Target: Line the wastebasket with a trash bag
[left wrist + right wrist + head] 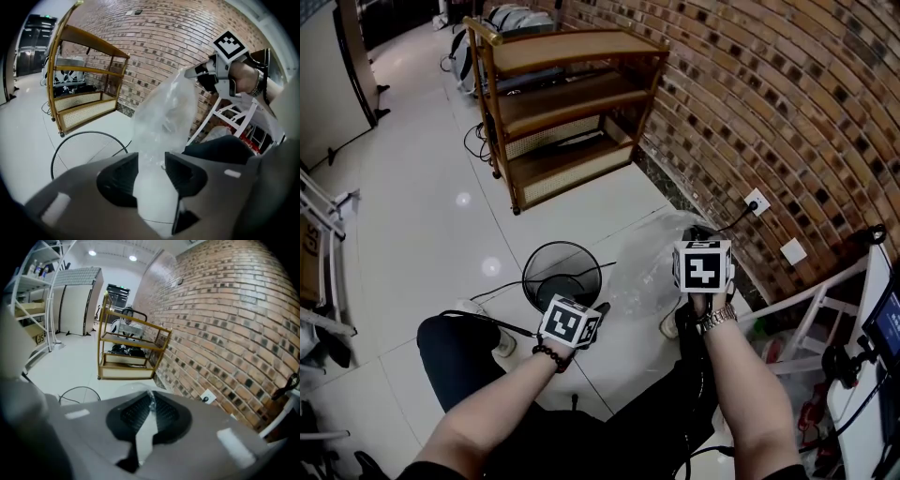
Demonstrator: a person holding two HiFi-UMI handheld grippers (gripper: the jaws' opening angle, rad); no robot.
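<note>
A clear bag hangs just right of the mesh wastebasket on the floor. The right gripper's jaws are clamped on the film. The left gripper's jaws stand apart, with film seemingly loose between them. With one side ungripped, the bag could slip and stay unopened.

Left tongs parted; right tongs clamped shut, held higher.

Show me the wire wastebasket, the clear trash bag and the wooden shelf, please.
wastebasket (562,272): head view, on its inner mesh wall.
trash bag (161,110): left gripper view, on the middle of the crumpled clear film.
wooden shelf (577,49): head view, on its top board.
</note>
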